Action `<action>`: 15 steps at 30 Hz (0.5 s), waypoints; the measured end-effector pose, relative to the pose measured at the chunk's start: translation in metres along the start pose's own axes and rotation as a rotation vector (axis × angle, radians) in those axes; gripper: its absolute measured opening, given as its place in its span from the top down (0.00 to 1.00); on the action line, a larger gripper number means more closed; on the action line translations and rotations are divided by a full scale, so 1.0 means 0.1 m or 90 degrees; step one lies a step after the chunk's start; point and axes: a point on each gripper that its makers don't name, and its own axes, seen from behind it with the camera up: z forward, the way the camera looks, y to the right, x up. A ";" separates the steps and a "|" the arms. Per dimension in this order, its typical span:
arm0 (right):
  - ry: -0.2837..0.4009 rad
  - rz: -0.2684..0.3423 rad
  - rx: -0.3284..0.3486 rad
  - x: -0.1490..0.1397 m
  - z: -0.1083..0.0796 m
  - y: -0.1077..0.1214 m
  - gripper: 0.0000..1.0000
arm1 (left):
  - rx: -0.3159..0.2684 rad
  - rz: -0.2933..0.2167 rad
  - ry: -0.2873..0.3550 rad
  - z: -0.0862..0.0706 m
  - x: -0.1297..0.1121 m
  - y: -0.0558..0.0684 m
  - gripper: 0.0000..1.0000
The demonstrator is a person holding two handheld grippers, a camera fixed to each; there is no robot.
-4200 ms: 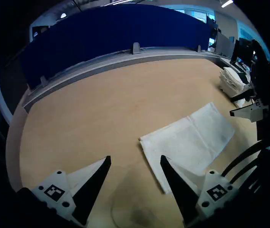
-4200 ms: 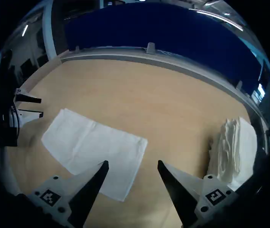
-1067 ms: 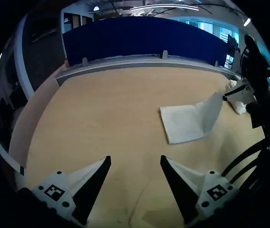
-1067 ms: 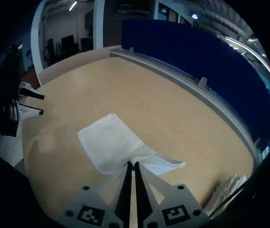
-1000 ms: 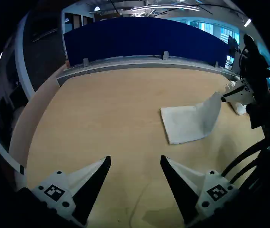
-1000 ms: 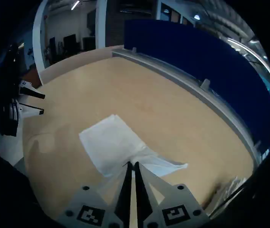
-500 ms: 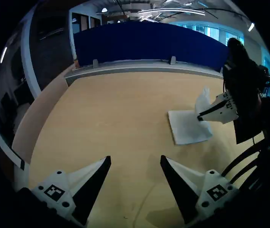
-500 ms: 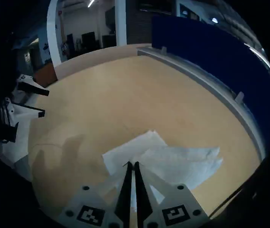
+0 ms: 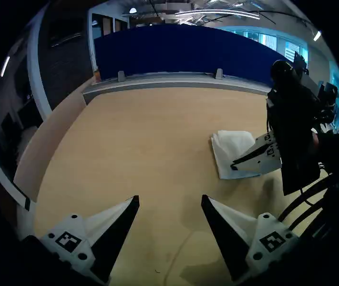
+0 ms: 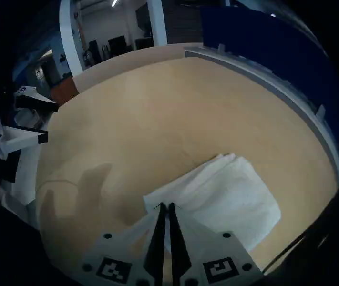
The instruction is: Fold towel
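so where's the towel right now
The towel lies folded on the table, right of centre in the left gripper view, its edge held in the right gripper.

Two hand-held grippers, white-bodied with black fingers.
The left gripper (image 9: pixel 169 197) has white wedge-shaped plates, each edged on the inner side by a black finger (image 9: pixel 117 229) tapering to a point, with a square black-and-white marker (image 9: pixel 69 240) at its base and small round screw holes (image 9: pixel 74 216) around it. Thin black cables (image 9: pixel 307 196) curve past its right finger. The right gripper (image 10: pixel 165 206) carries the same white plates, markers and holes.
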 end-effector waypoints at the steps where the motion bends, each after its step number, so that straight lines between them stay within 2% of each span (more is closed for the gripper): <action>1: 0.002 0.001 0.000 0.01 -0.01 0.01 0.91 | -0.001 0.001 0.000 0.01 0.00 0.00 0.03; 3: 0.006 0.002 -0.001 0.02 -0.03 0.02 0.81 | -0.001 0.002 -0.001 0.01 0.00 0.00 0.03; 7: 0.023 0.008 -0.006 0.06 -0.11 0.04 0.47 | -0.003 0.006 -0.002 0.02 0.00 0.00 0.03; 11: 0.034 0.011 -0.016 0.05 -0.21 0.07 0.24 | -0.002 0.007 -0.003 0.03 -0.01 0.00 0.03; 15: 0.037 0.013 -0.041 -0.03 -0.30 0.16 0.06 | -0.002 0.007 -0.004 0.03 -0.02 0.01 0.03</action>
